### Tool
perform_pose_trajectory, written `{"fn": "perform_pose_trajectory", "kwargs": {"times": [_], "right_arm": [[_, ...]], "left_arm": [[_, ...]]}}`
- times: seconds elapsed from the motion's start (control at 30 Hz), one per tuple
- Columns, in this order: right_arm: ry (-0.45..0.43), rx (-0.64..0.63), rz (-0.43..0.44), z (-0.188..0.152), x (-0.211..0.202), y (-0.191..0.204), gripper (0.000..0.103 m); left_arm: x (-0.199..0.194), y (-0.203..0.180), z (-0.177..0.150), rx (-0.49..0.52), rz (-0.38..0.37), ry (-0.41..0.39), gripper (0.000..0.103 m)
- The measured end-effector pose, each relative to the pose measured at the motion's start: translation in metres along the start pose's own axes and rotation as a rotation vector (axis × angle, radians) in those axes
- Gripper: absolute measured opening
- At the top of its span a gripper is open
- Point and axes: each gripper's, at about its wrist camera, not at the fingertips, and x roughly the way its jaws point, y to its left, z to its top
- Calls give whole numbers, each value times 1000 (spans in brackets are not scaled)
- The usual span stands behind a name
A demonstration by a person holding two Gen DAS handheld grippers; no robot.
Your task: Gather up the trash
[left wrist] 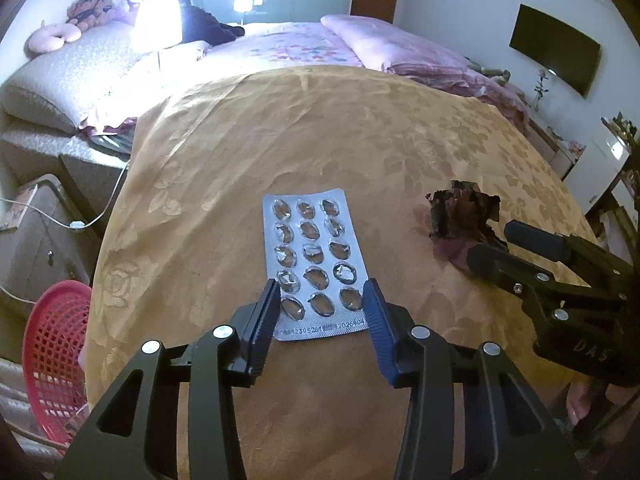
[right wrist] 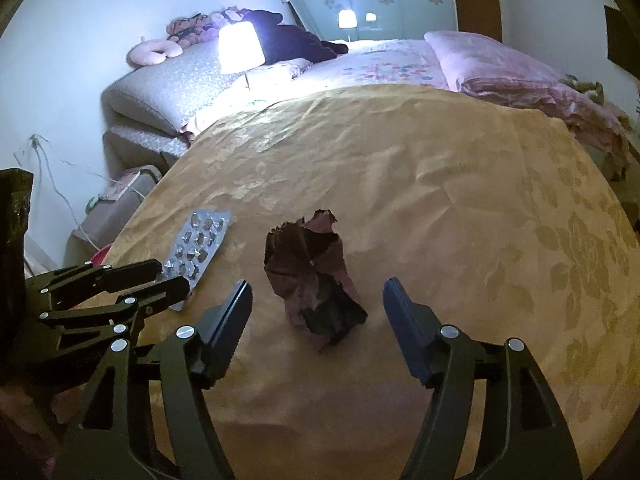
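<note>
A used silver blister pack lies flat on the gold tablecloth. My left gripper is open, its fingers straddling the pack's near end on both sides. A crumpled dark red-brown wrapper stands on the cloth to the pack's right; it also shows in the left wrist view. My right gripper is open, with one finger on each side of the wrapper's near part. The blister pack also shows in the right wrist view, with my left gripper at its near end.
A red mesh basket sits below the table's left edge. A bed with pink bedding and a lit lamp lie beyond the table. A bedside cabinet with cables stands at the left.
</note>
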Motion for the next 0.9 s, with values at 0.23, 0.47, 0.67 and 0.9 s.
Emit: {"fn": "perform_pose_trajectory", "kwargs": {"times": [0.23, 0.47, 0.67, 0.9], "right_arm": [[4, -18, -16, 5, 7, 3, 66], [14, -21, -33, 6, 15, 2, 57], [29, -33, -28, 4, 18, 3, 37], [28, -34, -20, 5, 14, 4, 31]], "left_arm": [[6, -1, 5, -16, 28, -5, 69], [12, -6, 4, 51, 84, -16, 65], [11, -5, 3, 73, 92, -28, 54], [8, -2, 2, 56, 68, -25, 54]]}}
